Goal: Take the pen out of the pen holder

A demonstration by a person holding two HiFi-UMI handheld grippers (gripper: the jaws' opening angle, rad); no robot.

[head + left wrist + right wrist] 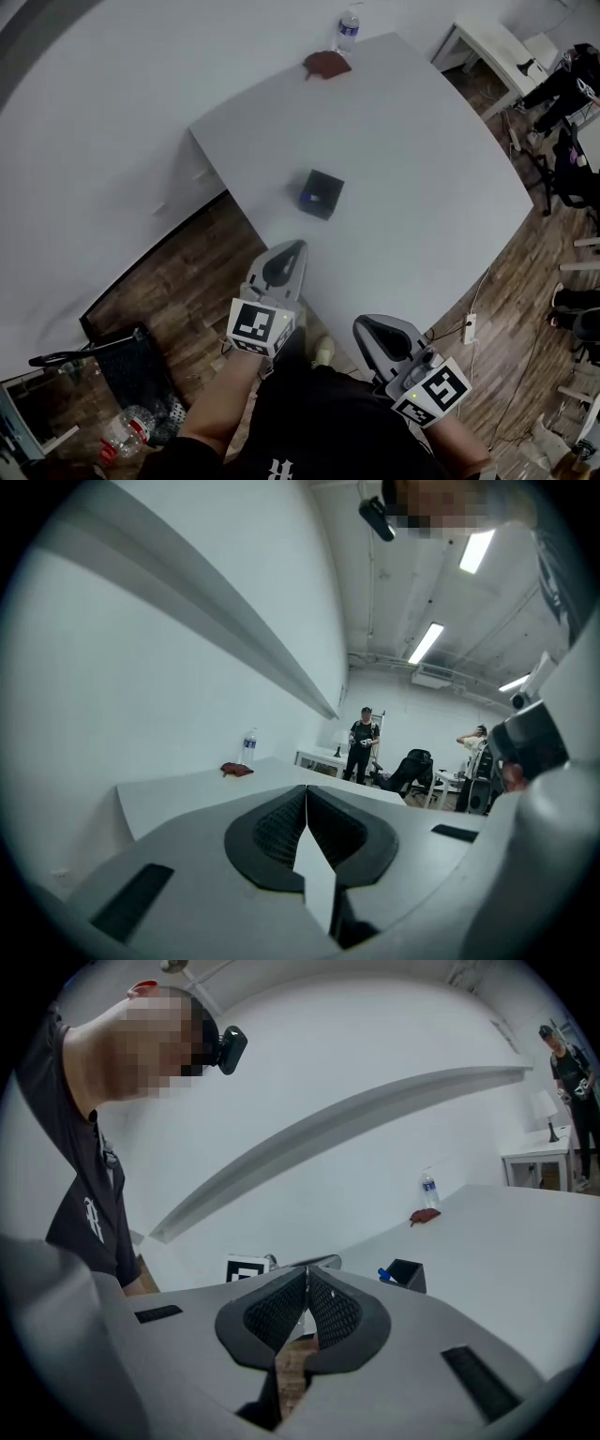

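Your left tool (pixel 292 247) and right tool (pixel 371 327) were both shut and empty, short of the surface's (pixel 422 197) near edge, and the pen holder (pixel 323 193) with the pen (pixel 307 198) upright in it sat ahead, closer to your left tool.

readable text: none | water bottle (pixel 347 28) label: too small to read | shirt (pixel 309 422) mark: unclear
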